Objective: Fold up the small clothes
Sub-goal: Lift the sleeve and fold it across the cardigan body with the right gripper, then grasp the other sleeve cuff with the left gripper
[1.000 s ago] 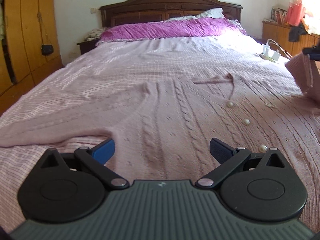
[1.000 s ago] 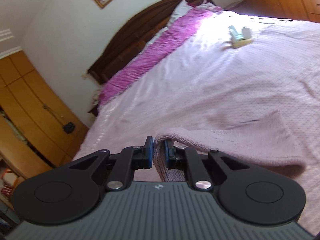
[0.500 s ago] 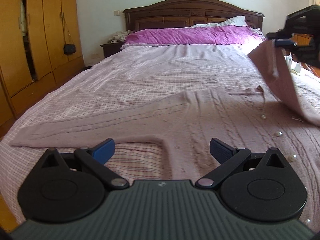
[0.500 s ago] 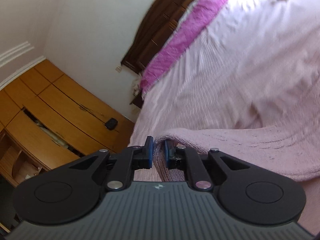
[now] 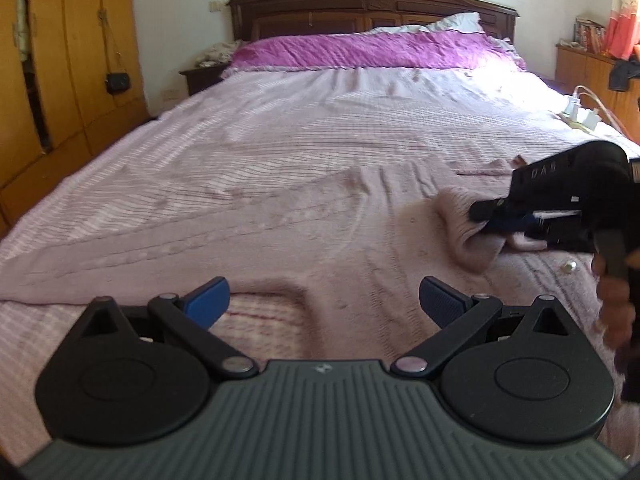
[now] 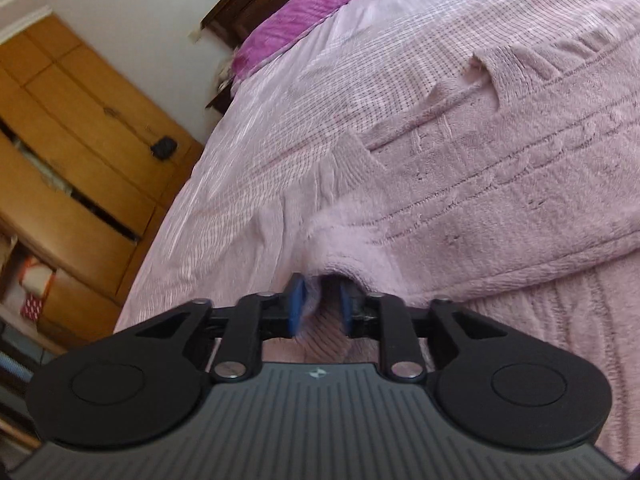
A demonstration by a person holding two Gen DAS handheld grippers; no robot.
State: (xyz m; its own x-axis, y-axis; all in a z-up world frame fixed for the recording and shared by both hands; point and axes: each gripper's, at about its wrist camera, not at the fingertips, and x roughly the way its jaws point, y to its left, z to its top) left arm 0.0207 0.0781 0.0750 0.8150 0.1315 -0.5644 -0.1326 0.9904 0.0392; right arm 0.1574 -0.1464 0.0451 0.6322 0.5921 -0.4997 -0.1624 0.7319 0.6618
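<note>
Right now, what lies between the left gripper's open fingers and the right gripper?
Left wrist view: only the flat pink cardigan lies between left gripper and right gripper.

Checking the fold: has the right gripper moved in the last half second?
Yes. The right gripper, shut on the cardigan, has dropped from headboard height down to the bedspread.

The left wrist view sits low over the foot of the bed (image 5: pixel 280 128), level, facing the headboard (image 5: pixel 372 4), with the right gripper (image 5: pixel 504 220) near at its right edge. The right wrist view is rolled, close above the cardigan (image 6: pixel 500 184), facing the wardrobe (image 6: pixel 80 128). Both share bed, cardigan, headboard and wardrobe
</note>
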